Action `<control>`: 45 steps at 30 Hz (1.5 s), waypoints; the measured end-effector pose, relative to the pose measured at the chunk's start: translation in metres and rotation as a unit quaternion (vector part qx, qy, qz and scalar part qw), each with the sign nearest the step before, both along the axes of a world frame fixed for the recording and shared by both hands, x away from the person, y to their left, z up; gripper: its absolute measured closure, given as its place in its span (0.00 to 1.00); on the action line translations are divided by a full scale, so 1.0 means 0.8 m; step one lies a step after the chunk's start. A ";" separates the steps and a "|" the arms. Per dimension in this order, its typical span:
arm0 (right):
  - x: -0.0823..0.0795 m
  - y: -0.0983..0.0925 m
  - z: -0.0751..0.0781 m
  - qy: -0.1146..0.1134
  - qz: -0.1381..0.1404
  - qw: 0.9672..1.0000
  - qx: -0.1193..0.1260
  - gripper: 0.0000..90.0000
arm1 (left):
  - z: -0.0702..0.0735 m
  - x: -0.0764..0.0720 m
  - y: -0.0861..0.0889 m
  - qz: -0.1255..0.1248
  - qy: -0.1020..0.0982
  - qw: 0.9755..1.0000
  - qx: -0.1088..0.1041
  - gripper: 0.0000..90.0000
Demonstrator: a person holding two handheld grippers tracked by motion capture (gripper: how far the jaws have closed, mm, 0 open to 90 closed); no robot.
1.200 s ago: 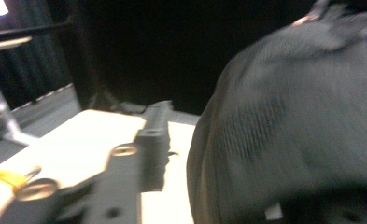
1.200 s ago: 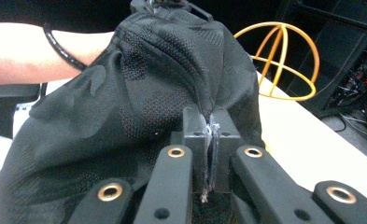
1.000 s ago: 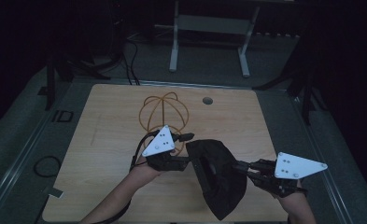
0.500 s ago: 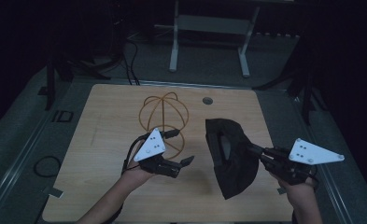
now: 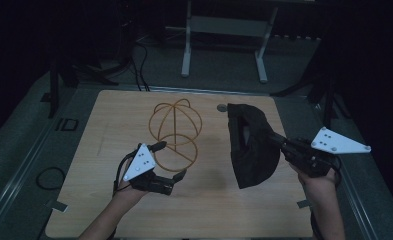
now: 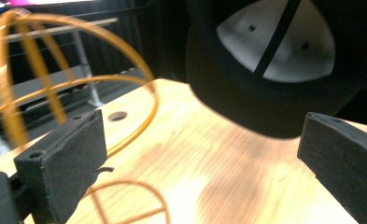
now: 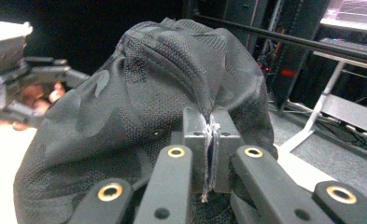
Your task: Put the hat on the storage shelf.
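A black cap point(image 5: 249, 145) hangs above the right half of the wooden table point(image 5: 109, 115), its opening turned toward the left. My right gripper point(image 5: 275, 138) is shut on the cap's fabric, pinched between the jaws in the right gripper view point(image 7: 211, 135), where the cap point(image 7: 139, 107) bulges ahead. An orange wire dome stand point(image 5: 176, 127) sits at the table's centre. My left gripper point(image 5: 171, 160) is open beside the stand's base ring, nothing between its jaws. In the left gripper view the gripper point(image 6: 202, 156) faces the cap point(image 6: 265, 70), with the wire stand point(image 6: 41, 70) at left.
A round hole point(image 5: 221, 107) lies in the table near its far edge. A white metal frame point(image 5: 224, 30) stands on the floor beyond the table. A cable loop point(image 5: 49, 177) lies on the floor at left. My left gripper point(image 7: 27, 70) shows far left in the right gripper view.
The right gripper has carried the cap right and up, away from the left gripper. The left gripper has drawn back toward the front left and stands open by the stand.
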State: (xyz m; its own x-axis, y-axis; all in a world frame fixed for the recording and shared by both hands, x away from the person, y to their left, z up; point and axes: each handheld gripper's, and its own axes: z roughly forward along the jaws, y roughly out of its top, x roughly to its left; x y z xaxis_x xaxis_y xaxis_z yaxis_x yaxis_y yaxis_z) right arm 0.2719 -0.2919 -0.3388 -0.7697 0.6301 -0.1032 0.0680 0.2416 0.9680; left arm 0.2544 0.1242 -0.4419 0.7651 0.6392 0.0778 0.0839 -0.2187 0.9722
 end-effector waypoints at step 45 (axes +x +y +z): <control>0.109 0.181 0.015 0.044 0.050 0.996 -0.051 0.97 | -0.117 -0.037 0.121 0.151 0.047 0.987 -0.014 0.02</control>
State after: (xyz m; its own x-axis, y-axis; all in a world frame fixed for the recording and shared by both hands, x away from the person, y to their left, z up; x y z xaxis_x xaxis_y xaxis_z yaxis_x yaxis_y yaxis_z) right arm 0.3590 -0.1471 -0.3267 -0.8372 0.5391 -0.0915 0.1222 0.3476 0.9296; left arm 0.2251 0.2212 -0.5358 0.5424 0.8401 -0.0058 0.2322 -0.1433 0.9621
